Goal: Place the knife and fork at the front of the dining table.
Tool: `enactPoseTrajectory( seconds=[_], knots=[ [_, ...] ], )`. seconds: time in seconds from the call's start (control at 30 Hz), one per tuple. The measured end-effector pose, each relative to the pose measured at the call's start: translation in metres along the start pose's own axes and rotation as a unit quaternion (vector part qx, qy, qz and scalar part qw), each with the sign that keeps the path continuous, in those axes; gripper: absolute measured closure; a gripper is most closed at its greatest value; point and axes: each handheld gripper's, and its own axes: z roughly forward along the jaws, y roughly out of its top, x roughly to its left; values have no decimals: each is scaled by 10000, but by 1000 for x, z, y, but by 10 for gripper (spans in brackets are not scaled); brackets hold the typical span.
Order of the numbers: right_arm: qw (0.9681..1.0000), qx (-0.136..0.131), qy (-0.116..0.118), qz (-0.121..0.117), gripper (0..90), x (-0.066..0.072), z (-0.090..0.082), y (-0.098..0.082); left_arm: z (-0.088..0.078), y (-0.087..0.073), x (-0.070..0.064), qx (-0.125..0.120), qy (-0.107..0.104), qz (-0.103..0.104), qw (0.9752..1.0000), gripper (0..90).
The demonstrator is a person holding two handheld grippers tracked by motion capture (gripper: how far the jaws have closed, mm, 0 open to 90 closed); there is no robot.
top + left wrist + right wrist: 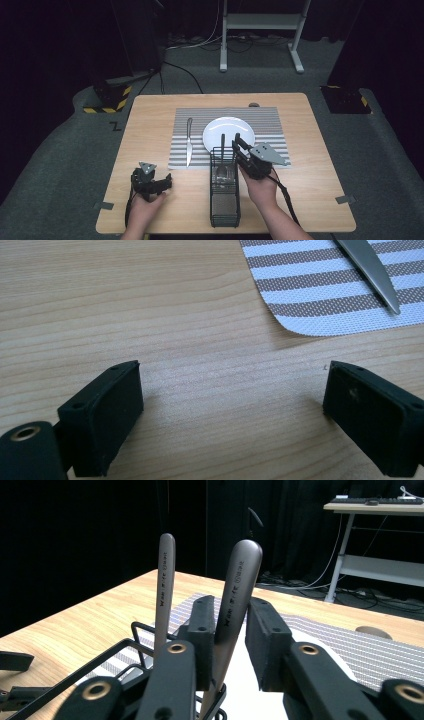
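Light wooden bench [150,125] seen from above, with a grey-and-white striped placemat [270,145] laid across the middle; on the mat a round white plate [228,131] and, to its left and apart from it, a table knife [189,140] lying lengthwise, blade toward the near edge. Black wire cutlery caddy [224,200] standing on the bare wood just in front of the plate, long side running toward the person; two metal utensil handles sticking up at its far end. Right hand-held gripper [231,625] reaching in over that far end from the right, right hand [261,187] behind it; in the right gripper view, jaws either side of the nearer, broader handle [241,580], left pad touching it, right pad close beside with a thin gap visible, so pretty much closing on it but not clearly clamped, can't tell for sure. Second, slimmer handle [165,580] standing upright just left of that, outside the jaws; both with small lettering, too tiny to read; can't tell fork or spoon, ends hidden in the caddy. Left hand-held gripper [150,182] resting low at the near left of the bench, held by the left hand [144,210]; in the left gripper view [232,405] jaws spread wide apart over bare wood, nothing between them, mat corner and the knife tip [385,290] up ahead to the right.
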Motion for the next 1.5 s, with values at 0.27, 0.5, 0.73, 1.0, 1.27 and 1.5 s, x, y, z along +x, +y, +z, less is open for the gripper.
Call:
enactPoseTrajectory(
  seconds=[0.27, 0.5, 0.73, 1.0, 1.27, 1.5],
  knots=[
    [9999, -35, 116, 90, 785, 1, 1, -1, 0, 0, 0, 1, -1, -1, 10000, 91],
    [9996, -110, 242, 67, 796, 3, -1, -1, 0, 0, 0, 3, -6, -2, 10000, 91],
    [9993, -186, 331, 3, 836, 2, -5, 0, 0, 0, 0, 1, -12, 2, 10000, 93],
    [9989, -282, 367, -31, 853, 1, -10, 2, -1, 0, 0, 8, -16, 7, 10000, 93],
    [9977, -521, 341, -254, 858, 7, -16, 14, -1, 0, 0, 9, -17, 8, 10000, 94],
    [9959, -747, 348, -360, 861, 12, -24, 28, -1, 0, 0, 21, -18, 27, 10000, 94]
  ],
)
